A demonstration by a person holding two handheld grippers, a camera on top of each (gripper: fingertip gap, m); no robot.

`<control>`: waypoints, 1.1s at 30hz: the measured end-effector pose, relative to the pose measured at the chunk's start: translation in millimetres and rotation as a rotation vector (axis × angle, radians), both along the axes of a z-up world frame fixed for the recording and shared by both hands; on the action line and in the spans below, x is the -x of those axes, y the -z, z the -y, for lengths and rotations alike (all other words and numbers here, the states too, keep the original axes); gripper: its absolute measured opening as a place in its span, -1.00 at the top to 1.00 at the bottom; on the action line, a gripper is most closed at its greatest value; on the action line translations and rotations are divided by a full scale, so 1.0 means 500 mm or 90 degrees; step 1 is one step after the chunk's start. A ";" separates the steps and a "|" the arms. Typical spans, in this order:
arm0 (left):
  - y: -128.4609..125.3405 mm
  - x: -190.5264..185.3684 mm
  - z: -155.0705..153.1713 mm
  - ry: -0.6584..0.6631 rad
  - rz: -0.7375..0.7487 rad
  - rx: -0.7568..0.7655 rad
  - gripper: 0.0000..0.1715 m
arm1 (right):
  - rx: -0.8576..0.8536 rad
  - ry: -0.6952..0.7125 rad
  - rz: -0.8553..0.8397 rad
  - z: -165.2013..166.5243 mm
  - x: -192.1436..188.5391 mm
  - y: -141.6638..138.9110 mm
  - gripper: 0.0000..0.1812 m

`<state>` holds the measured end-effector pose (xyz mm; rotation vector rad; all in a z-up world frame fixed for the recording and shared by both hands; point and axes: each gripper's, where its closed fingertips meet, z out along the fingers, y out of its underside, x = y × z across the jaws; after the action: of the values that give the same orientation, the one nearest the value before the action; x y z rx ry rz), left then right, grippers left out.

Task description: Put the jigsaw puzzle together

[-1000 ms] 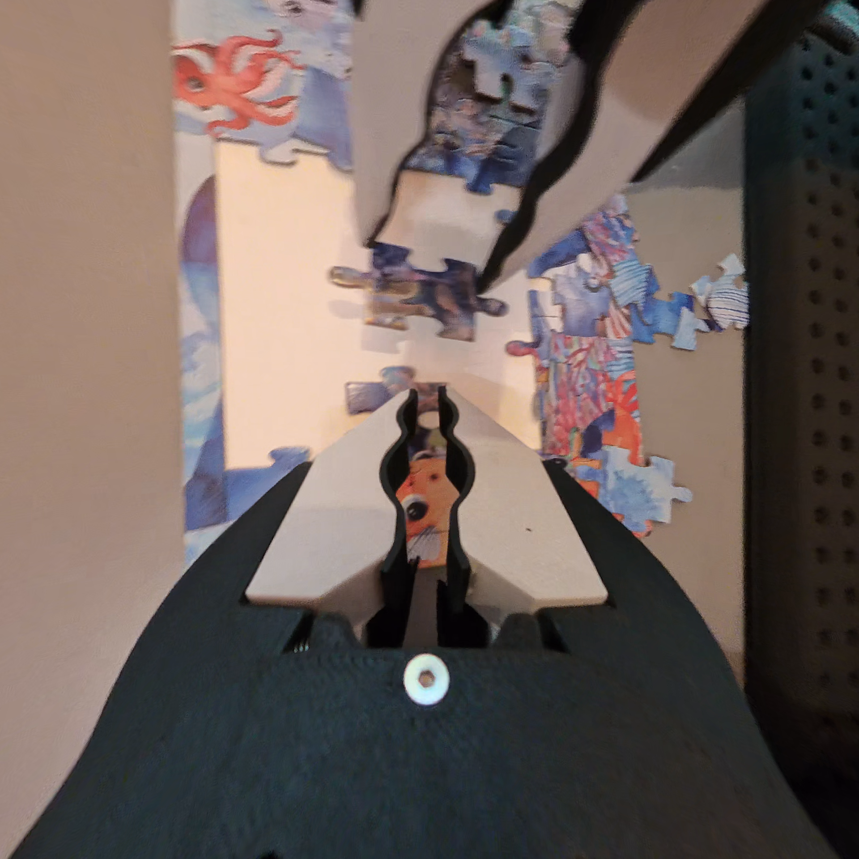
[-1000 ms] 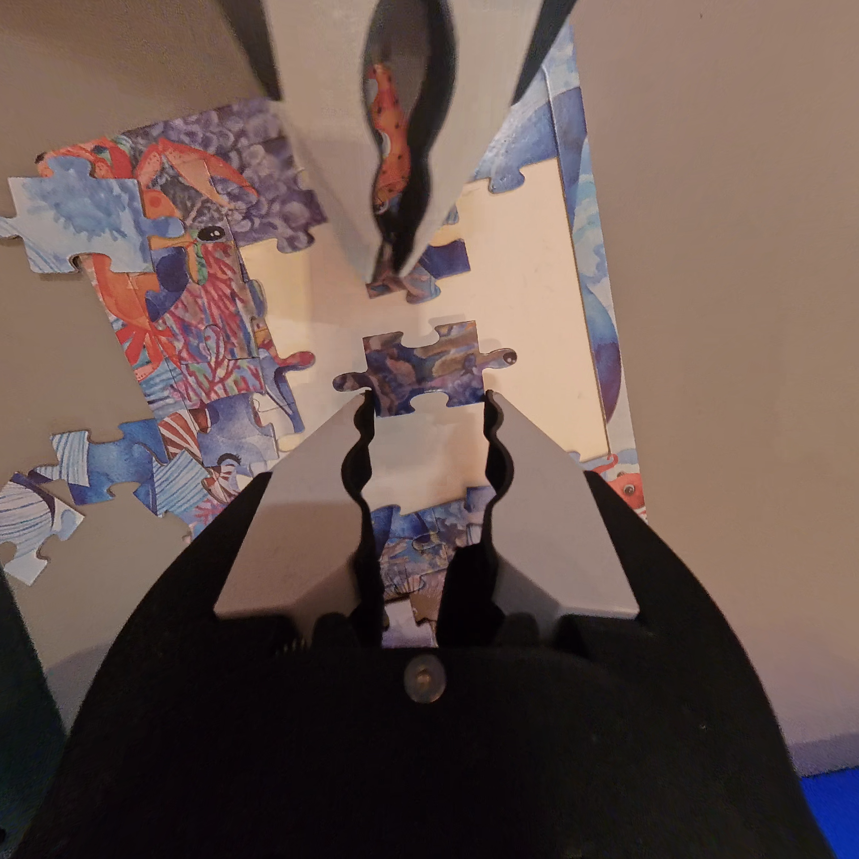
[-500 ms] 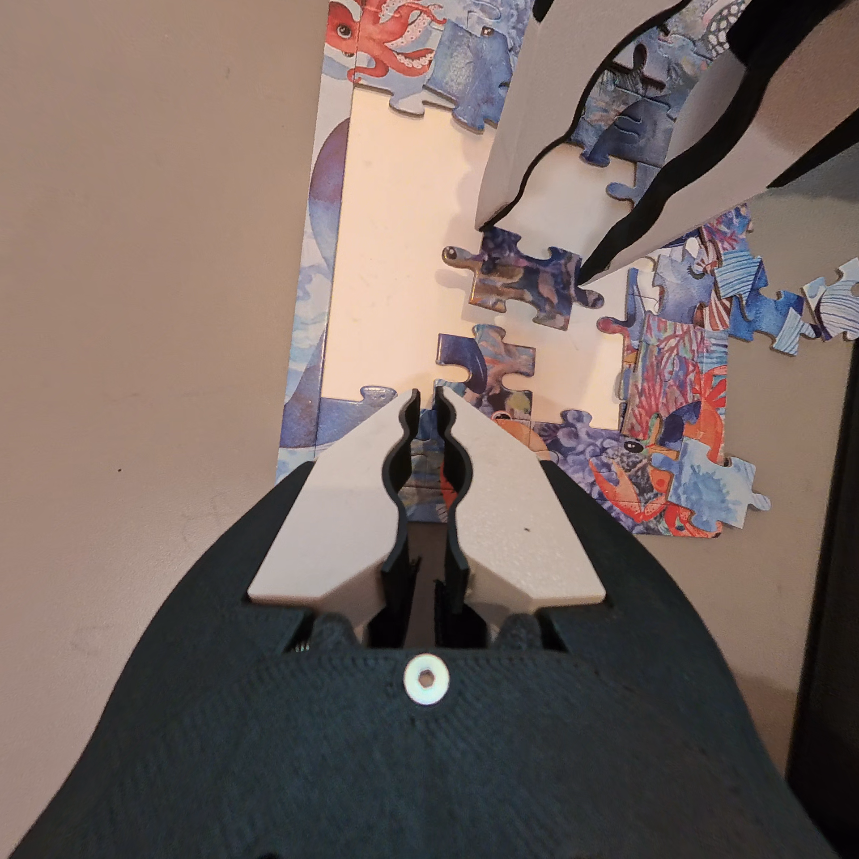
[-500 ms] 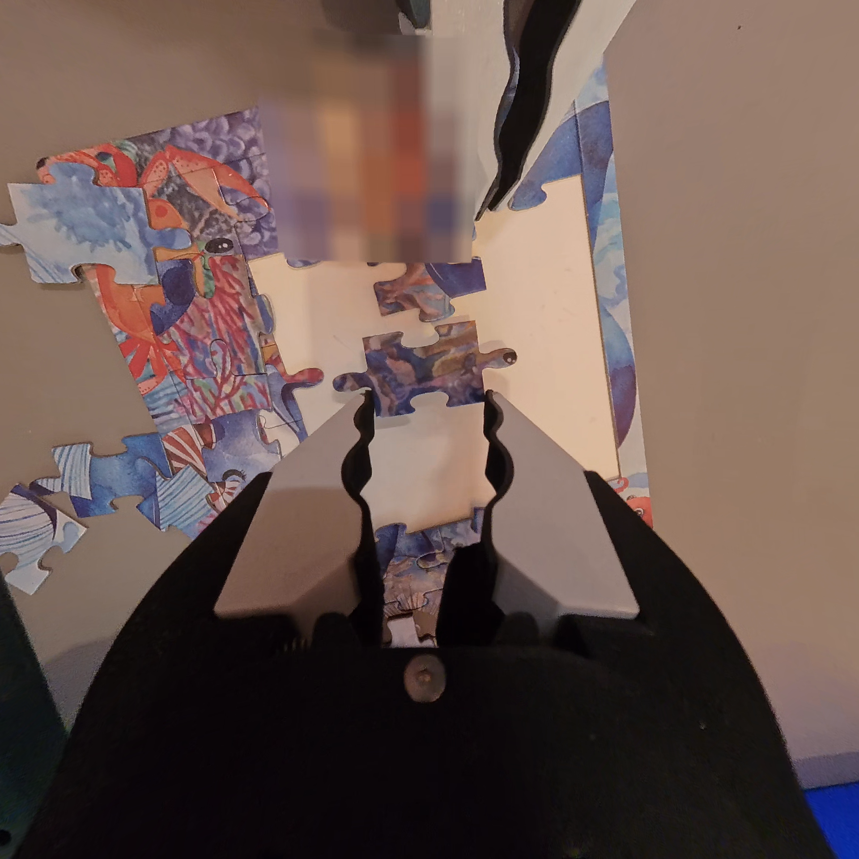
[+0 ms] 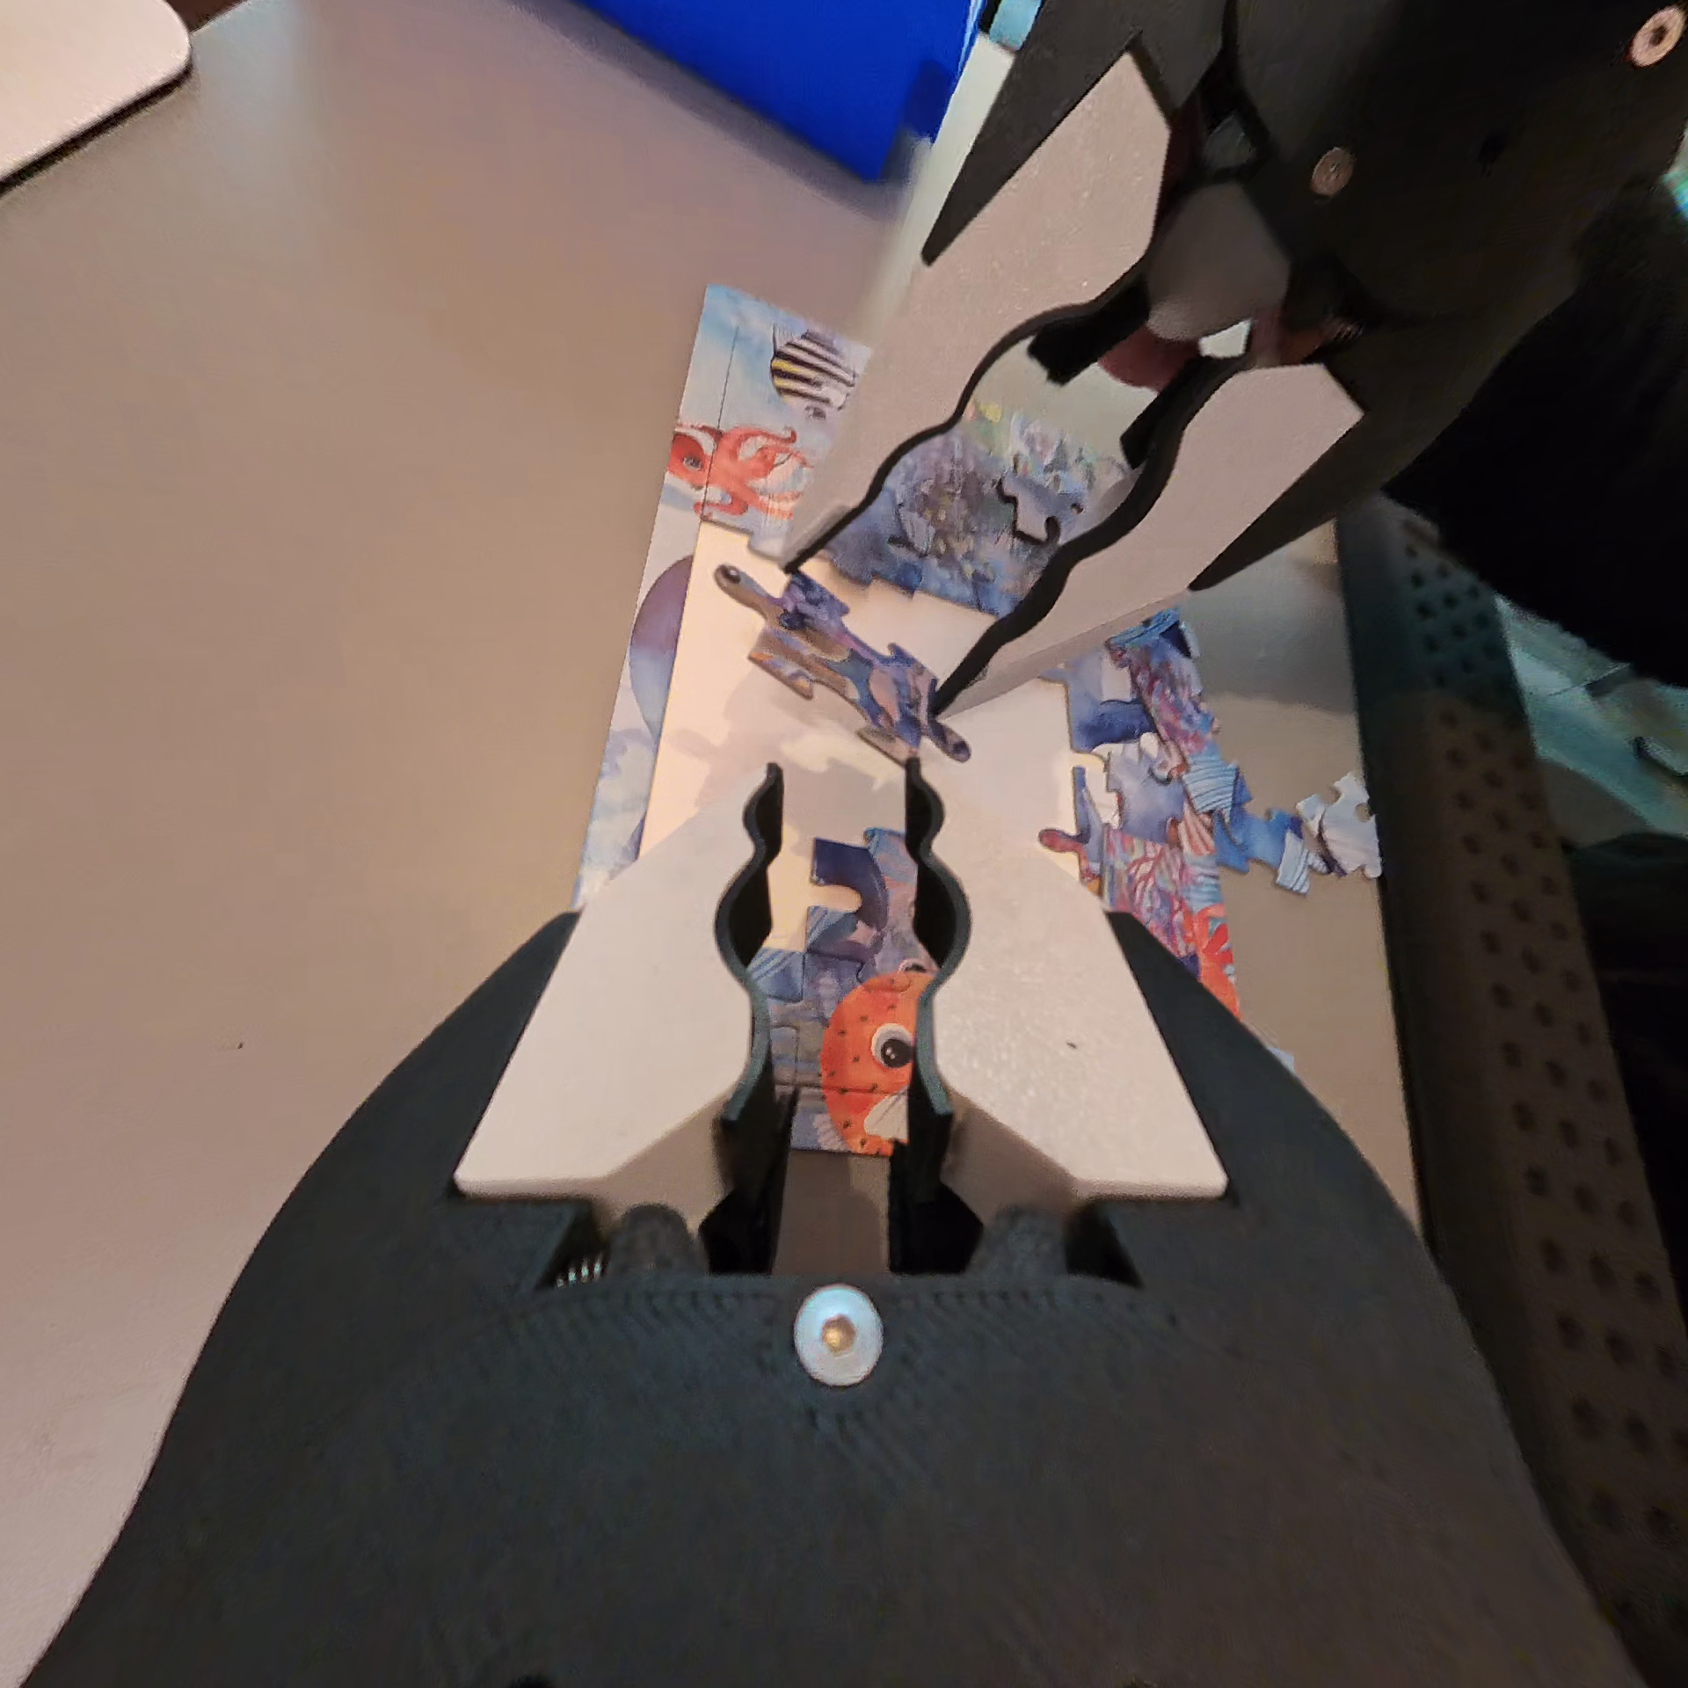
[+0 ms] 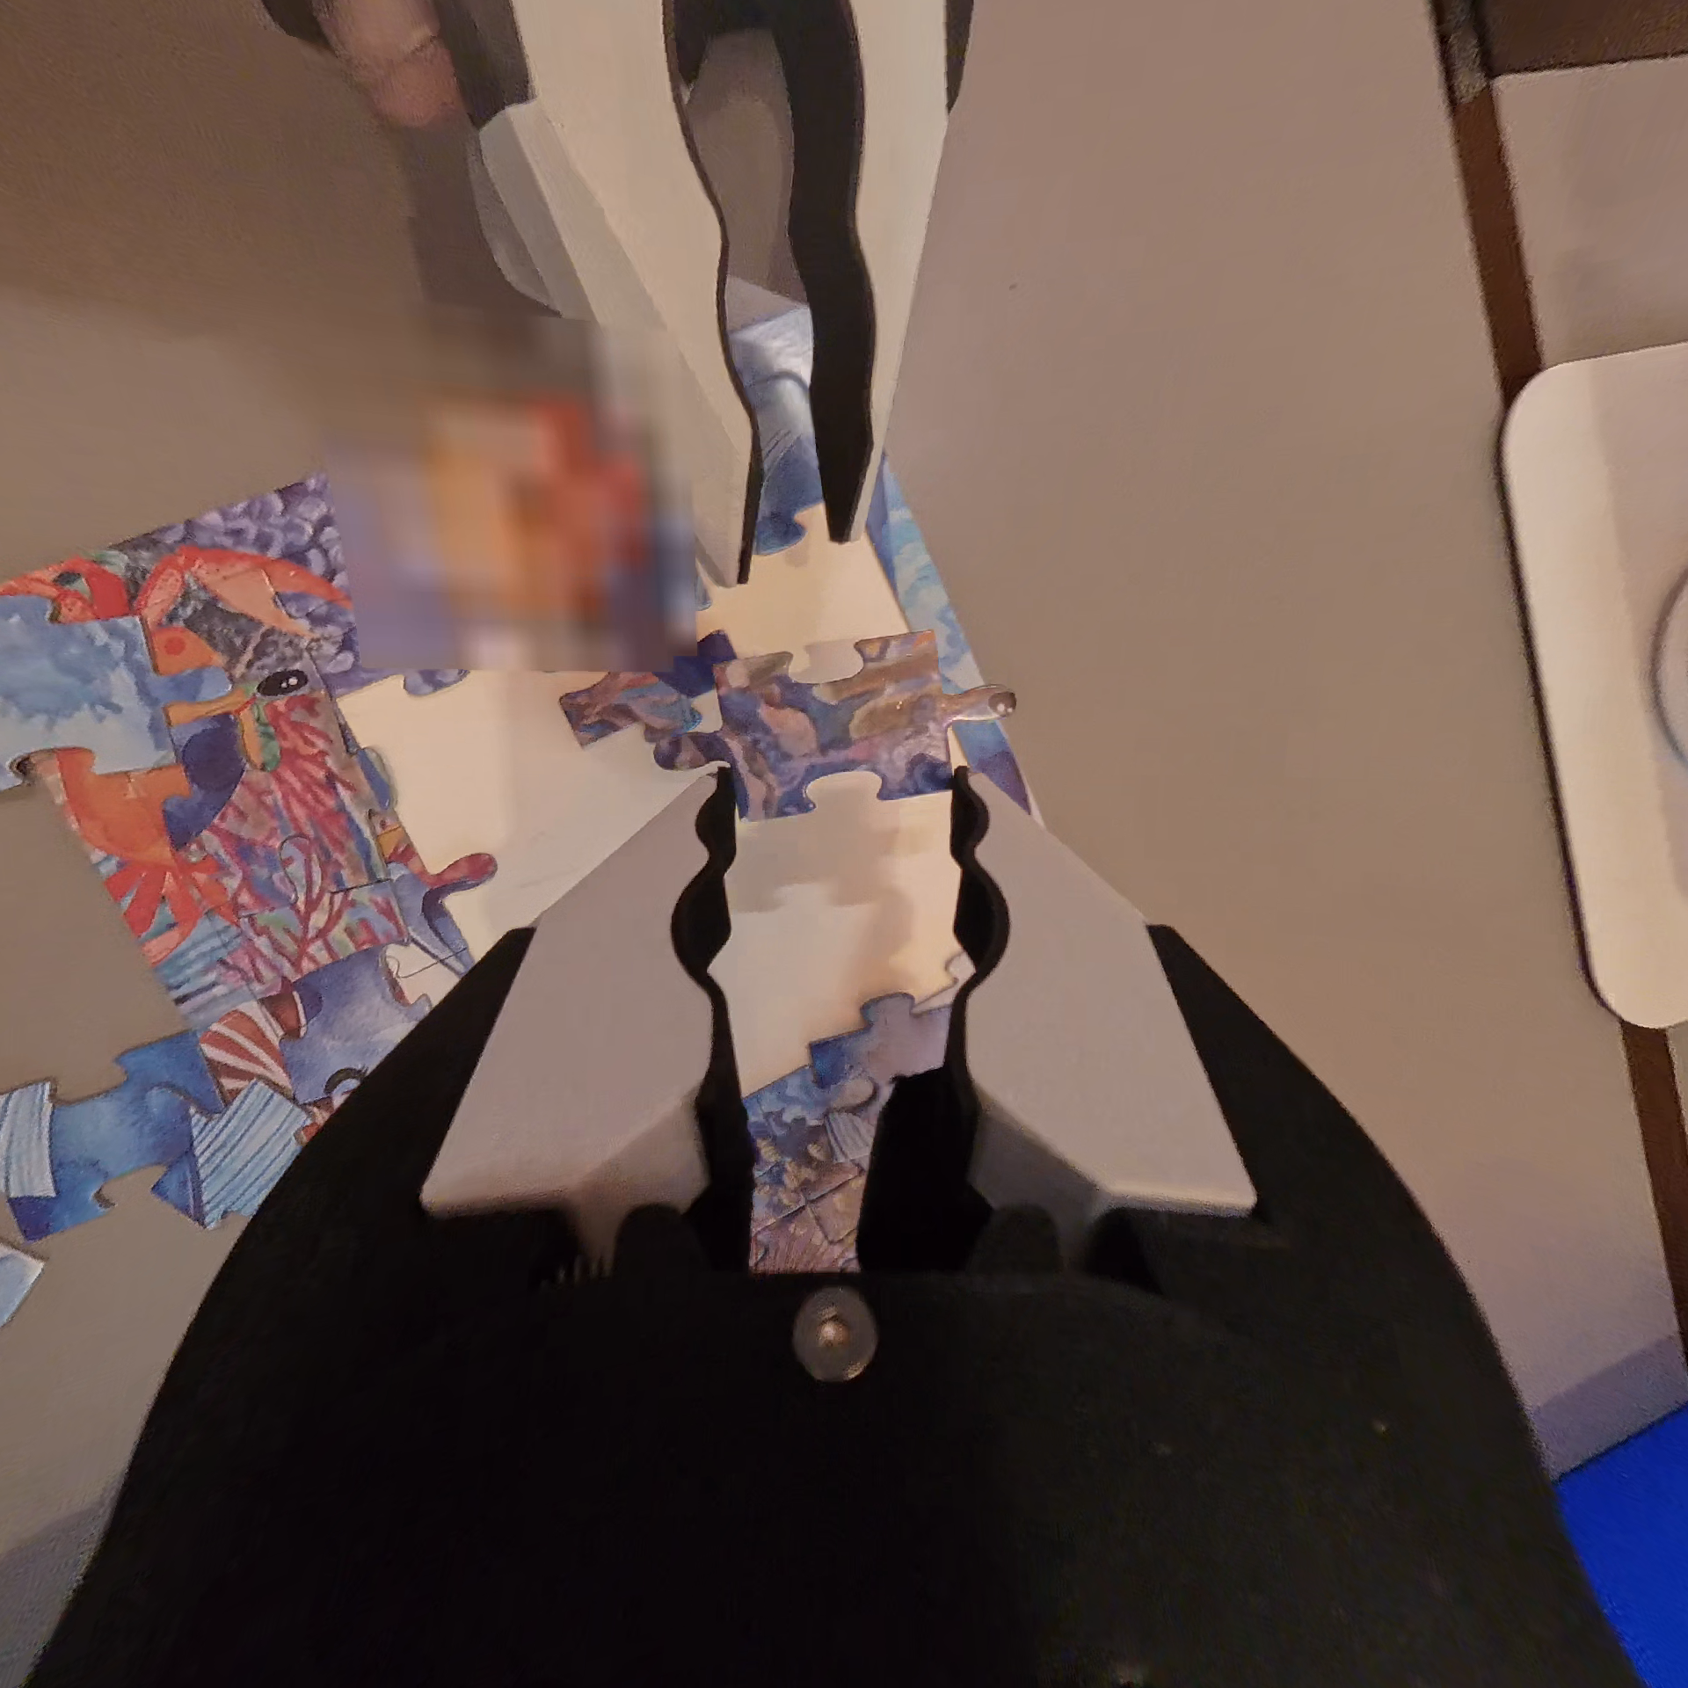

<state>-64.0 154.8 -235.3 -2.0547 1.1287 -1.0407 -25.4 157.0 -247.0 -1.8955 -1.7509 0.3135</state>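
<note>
The puzzle tray (image 5: 703, 731) has a cream floor and a blue frame, with pieces joined along its edges. My right gripper (image 6: 840, 776) is shut on a purple-blue piece (image 6: 831, 731), gripping its edges at the fingertips. The piece hangs tilted just above the tray floor, which shows its shadow. It also shows in the left wrist view (image 5: 840, 658). My left gripper (image 5: 842, 776) is open and empty above the near end of the tray. Between its fingers lie a loose blue piece (image 5: 863, 877) and an orange pufferfish piece (image 5: 877, 1050).
A coral and crab cluster (image 5: 1151, 822) runs along the tray's right side, with loose striped pieces (image 5: 1343, 822) on the table beyond. A dark perforated object (image 5: 1507, 1005) stands at the right. A white pad (image 6: 1608, 685) and a blue thing (image 5: 822, 73) lie farther off. Left tips to right tips: about 5 cm. Both grippers' tips are roughly 25 cm from the dark perforated object (image 5: 1507, 1005).
My left gripper has opened, drawn back and risen, leaving the orange fish piece in the puzzle. My right gripper has lifted the purple-blue piece off the tray floor.
</note>
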 end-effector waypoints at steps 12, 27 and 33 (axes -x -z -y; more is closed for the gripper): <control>-0.030 -0.046 0.004 0.018 0.086 0.001 0.82 | -0.088 0.035 -0.063 -0.030 0.006 -0.046 0.50; -0.027 -0.041 0.005 0.030 0.062 -0.027 1.00 | -0.085 0.024 -0.102 -0.027 -0.006 -0.071 0.51; -0.005 -0.040 0.024 0.061 -0.025 -0.056 1.00 | -0.128 -0.039 -0.067 -0.006 -0.002 -0.091 0.51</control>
<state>-44.2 142.6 -232.7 -1.9767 1.2805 -0.9822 -24.5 159.8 -201.6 -1.6580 -1.7053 0.2449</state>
